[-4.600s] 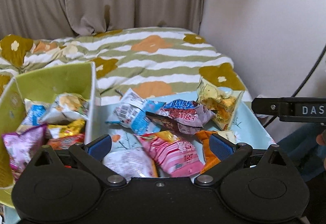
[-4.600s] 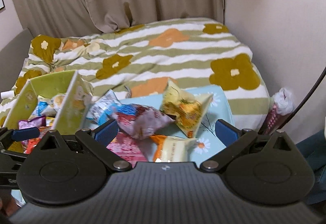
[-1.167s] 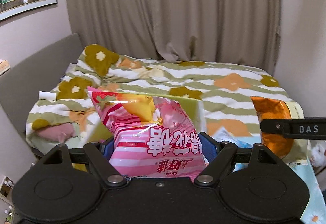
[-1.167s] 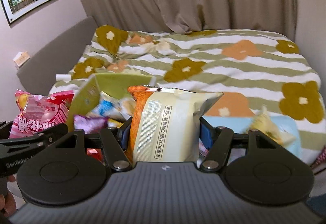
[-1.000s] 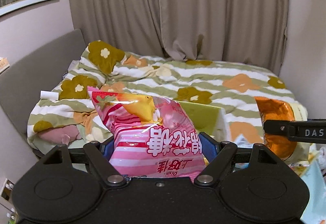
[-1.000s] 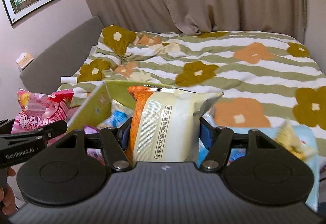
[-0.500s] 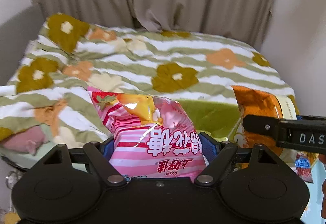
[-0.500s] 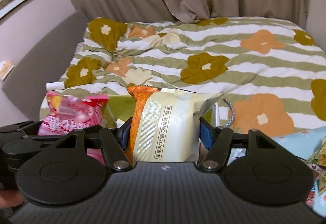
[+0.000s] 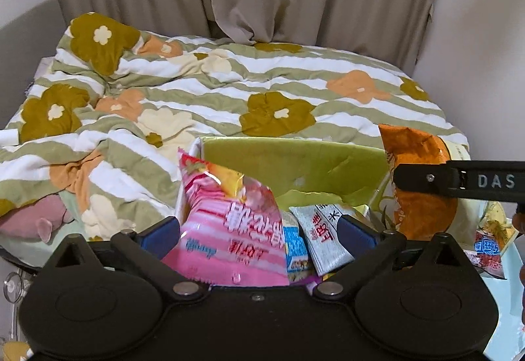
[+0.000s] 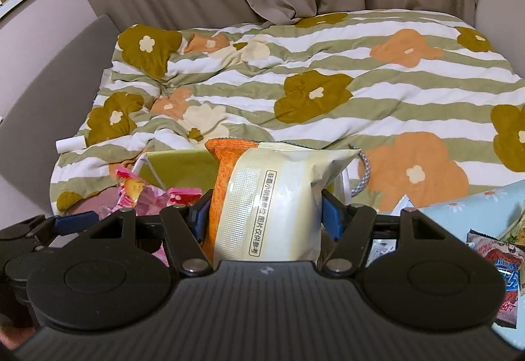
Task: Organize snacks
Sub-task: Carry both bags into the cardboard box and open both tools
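Left wrist view: left gripper [image 9: 259, 229] with jaws opening wide over the green fabric storage box [image 9: 295, 164]; glossy pink-striped plastic candy bag [image 9: 229, 229] blurred, tilted and loose between the blue pads, seemingly dropping into the box. Already inside, just beside it: one grey-white packet with red lettering [image 9: 323, 234] and one small blue-and-white packet [image 9: 295, 251], with scraps of more beneath, too hidden to count. Off to the right, one orange-and-cream foil snack bag [image 9: 416, 183], held aloft by the other tool. At the far right edge, on the pale blue floral tray [image 9: 507, 288], at least two loose packets [image 9: 489, 246] left to gather.

Right wrist view: right gripper [image 10: 265, 220] clamped on the orange-and-cream bag, upright, near the box's right wall, not yet released. Pink bag seen lower left, over the box. On the tray, two or three packets at the right edge, partly cut off.

Judged overall: well advanced; one bag being released, one awaiting release, a few remaining on the tray.
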`<move>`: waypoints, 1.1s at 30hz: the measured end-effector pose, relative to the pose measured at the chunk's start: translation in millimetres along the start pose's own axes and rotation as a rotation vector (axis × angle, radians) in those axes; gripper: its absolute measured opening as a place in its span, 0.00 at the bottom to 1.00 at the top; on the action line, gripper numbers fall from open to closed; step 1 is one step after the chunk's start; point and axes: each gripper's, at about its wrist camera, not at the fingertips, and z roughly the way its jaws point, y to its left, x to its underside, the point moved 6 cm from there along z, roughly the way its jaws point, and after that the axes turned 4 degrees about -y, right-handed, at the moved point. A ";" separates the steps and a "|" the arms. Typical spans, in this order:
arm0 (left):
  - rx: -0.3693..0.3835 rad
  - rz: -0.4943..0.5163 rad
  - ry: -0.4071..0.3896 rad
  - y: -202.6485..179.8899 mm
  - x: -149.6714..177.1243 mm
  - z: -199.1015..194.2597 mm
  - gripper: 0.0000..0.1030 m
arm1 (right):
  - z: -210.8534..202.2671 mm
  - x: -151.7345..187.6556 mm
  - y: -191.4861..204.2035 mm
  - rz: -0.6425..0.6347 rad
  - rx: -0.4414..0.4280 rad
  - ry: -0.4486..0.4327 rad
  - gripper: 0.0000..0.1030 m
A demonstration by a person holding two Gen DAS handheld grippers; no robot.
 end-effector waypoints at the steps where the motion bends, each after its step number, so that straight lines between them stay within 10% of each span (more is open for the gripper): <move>1: -0.005 -0.001 0.000 -0.2 0.1 -1.9 1.00 | -0.7 0.3 -0.4 0.001 -0.004 0.004 0.78; 13: -0.067 0.003 -0.004 3.3 13.4 -13.7 1.00 | 25.4 -4.0 29.7 -0.063 -0.070 0.028 0.80; 16: -0.075 -0.002 0.005 5.4 17.2 -12.9 1.00 | 31.2 -1.1 34.6 -0.055 -0.080 0.038 1.00; 33: -0.072 -0.023 -0.070 -3.0 16.8 -53.7 1.00 | -23.9 3.5 29.1 -0.061 -0.096 -0.052 1.00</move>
